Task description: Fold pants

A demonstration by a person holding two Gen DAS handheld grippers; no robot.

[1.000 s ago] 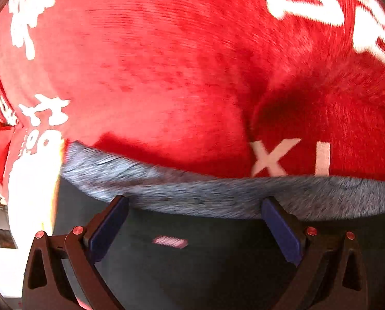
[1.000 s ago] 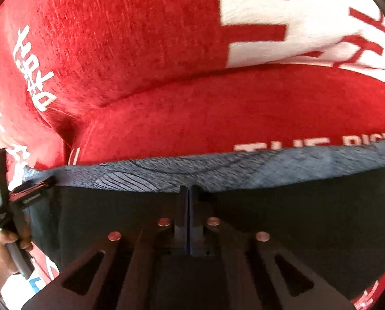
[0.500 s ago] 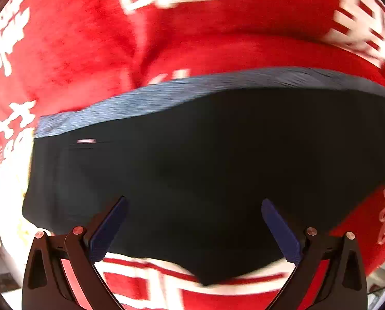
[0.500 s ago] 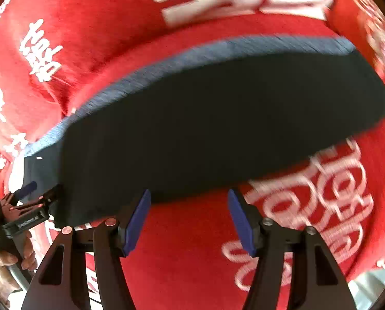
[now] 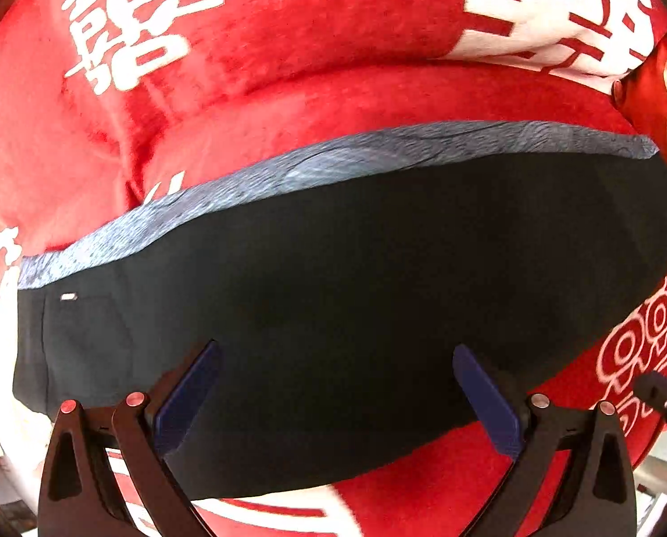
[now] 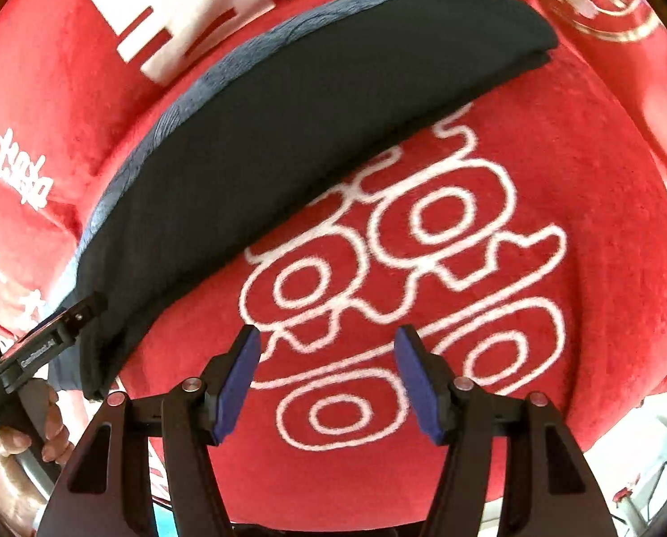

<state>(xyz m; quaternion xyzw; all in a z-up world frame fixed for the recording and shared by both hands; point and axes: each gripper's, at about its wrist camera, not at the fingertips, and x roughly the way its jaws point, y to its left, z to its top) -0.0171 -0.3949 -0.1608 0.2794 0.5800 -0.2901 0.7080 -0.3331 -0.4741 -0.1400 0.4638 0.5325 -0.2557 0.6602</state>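
Observation:
Dark folded pants (image 5: 378, 268) with a grey-blue waistband (image 5: 378, 147) lie flat on a red blanket (image 5: 288, 67) with white characters. My left gripper (image 5: 333, 349) hangs open above the near half of the pants, with nothing between its blue pads. In the right wrist view the pants (image 6: 288, 134) run diagonally from lower left to upper right. There my right gripper (image 6: 327, 333) stands open over the bare blanket (image 6: 557, 143), just off the pants' near edge. The left gripper's body (image 6: 42, 349) and the hand (image 6: 33, 429) holding it show at the pants' left end.
A red cushion with gold pattern (image 5: 664, 98) lies past the pants' right end, also seen as a blurred cushion (image 6: 602, 0). The blanket's edge drops to a pale floor at the lower right (image 6: 647, 443). The right gripper's black tip (image 5: 664, 398) shows at the left view's right edge.
The right gripper, shut at the waistband a second ago, has opened. Both grippers have drawn back from the waistband towards the near edge, and the pants lie folded on the blanket.

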